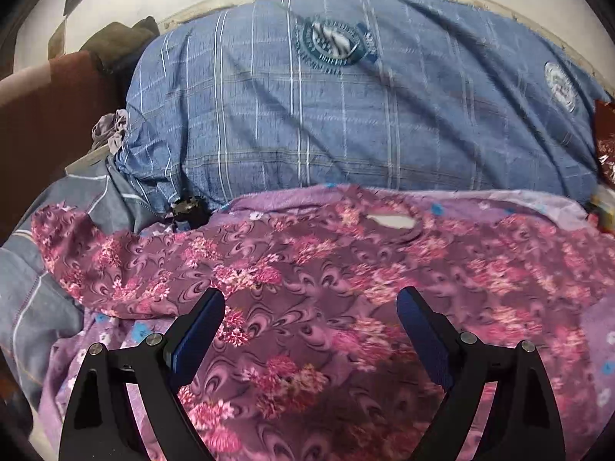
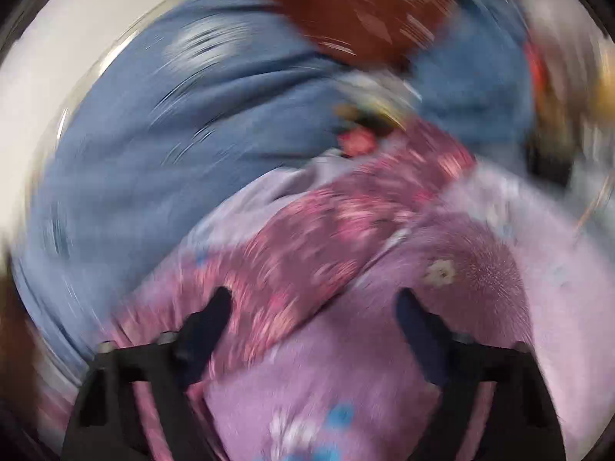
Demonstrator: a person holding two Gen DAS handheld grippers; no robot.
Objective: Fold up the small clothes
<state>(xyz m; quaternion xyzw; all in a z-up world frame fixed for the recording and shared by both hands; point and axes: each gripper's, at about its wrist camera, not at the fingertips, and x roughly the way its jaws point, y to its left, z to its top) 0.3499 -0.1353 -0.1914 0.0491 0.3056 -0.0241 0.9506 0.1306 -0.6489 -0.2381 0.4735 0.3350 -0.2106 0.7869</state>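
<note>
A purple garment with a pink flower print (image 1: 307,269) lies spread on a lilac flowered bedsheet (image 1: 599,330), its neck opening toward the far side. My left gripper (image 1: 311,303) is open just above the garment's middle, holding nothing. In the blurred right wrist view the same garment (image 2: 307,238) lies across the lilac sheet (image 2: 480,307). My right gripper (image 2: 313,303) is open over the garment's edge, holding nothing.
A big blue checked pillow (image 1: 346,115) lies behind the garment, also in the right wrist view (image 2: 173,134). A grey striped cloth (image 1: 46,269) lies at left. A dark red cloth (image 2: 365,7) lies beyond the pillow. A brown headboard (image 1: 46,107) stands at far left.
</note>
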